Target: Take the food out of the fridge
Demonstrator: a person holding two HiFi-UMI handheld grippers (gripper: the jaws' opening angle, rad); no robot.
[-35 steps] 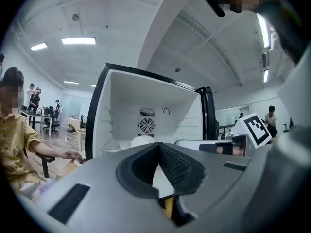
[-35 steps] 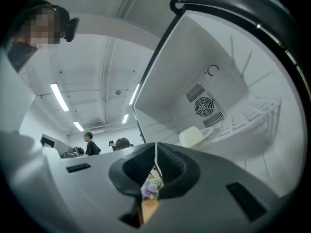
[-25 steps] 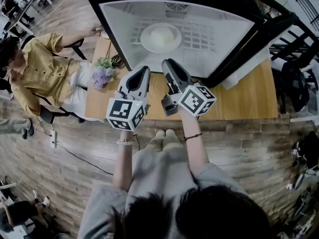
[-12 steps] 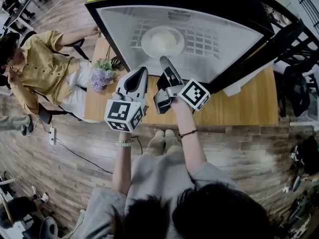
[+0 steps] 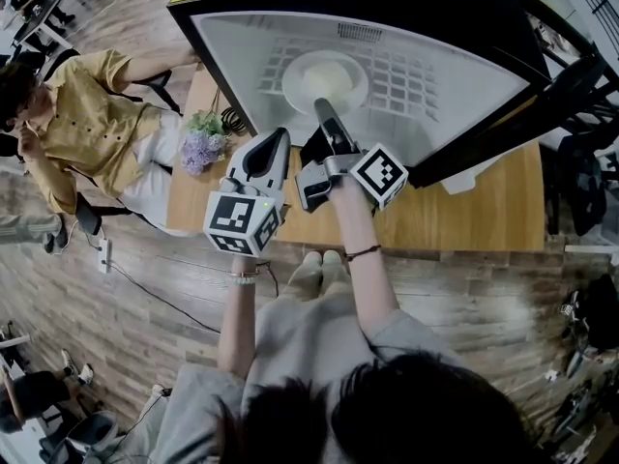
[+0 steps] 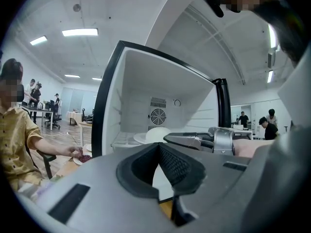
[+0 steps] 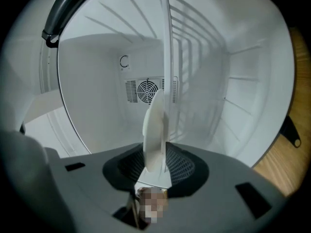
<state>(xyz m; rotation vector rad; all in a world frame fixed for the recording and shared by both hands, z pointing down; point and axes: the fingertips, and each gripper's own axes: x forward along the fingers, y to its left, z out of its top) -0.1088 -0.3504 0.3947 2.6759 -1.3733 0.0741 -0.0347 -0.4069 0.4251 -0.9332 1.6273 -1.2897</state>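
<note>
A white plate [image 5: 295, 73] with a pale mound of food [image 5: 327, 77] rests on the wire shelf of the open fridge [image 5: 445, 75]. My right gripper [image 5: 325, 111] is rolled on its side and reaches into the fridge. It is open, and the plate's near rim stands between its jaws. In the right gripper view the plate [image 7: 155, 125] shows edge-on in the gap of the right gripper [image 7: 155, 155]. My left gripper [image 5: 276, 139] hovers outside the fridge front, shut and empty. The left gripper view shows its tip [image 6: 158, 145], the right gripper [image 6: 171, 139] and the food [image 6: 156, 134].
The fridge stands on a wooden table [image 5: 484, 206], with its black door [image 5: 542, 100] swung out to the right. A bunch of purple flowers [image 5: 198, 149] lies at the table's left end. A seated person in a yellow shirt [image 5: 77, 133] reaches towards that end.
My right gripper has rolled onto its side and pushed forward into the fridge up to the plate's rim. The left gripper has edged slightly forward.
</note>
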